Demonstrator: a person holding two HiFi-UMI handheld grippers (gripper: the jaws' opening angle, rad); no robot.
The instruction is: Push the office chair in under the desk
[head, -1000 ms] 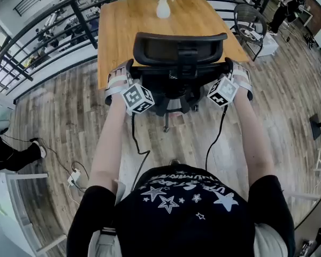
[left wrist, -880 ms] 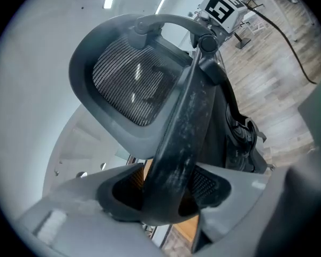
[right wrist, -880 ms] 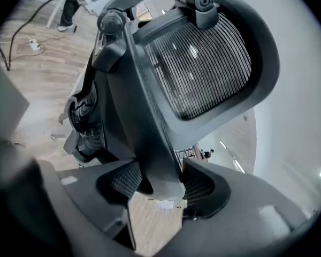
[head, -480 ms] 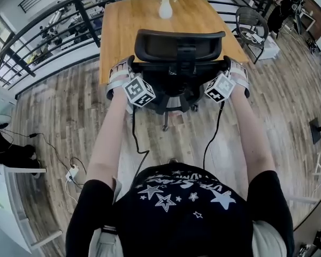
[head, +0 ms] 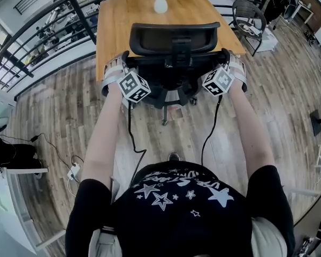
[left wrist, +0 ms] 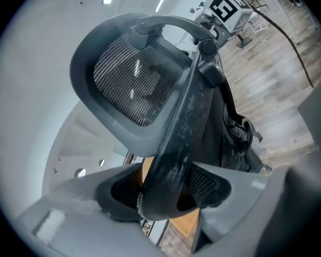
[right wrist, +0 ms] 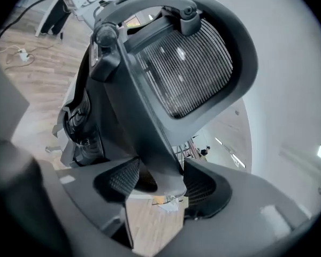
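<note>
Our left claw (left wrist: 161,190) is clamped on one dark frame edge of the single office chair (head: 174,42). Only the gripper views show the chair's mesh weave. The head view shows it at the near edge of the wooden table (head: 115,28), with one white vase (head: 160,4) beyond. Our right claw (right wrist: 158,185), jaws just opening, loosely straddles the opposite frame edge.

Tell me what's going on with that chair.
A person stands behind the office chair, a gripper in each hand, at the near edge of the wooden desk. The left gripper is clamped on the backrest frame's left side. The right gripper has the right side between its jaws, which have just been opening; a gap shows at one pad. How far the seat is under cannot be seen.
</note>
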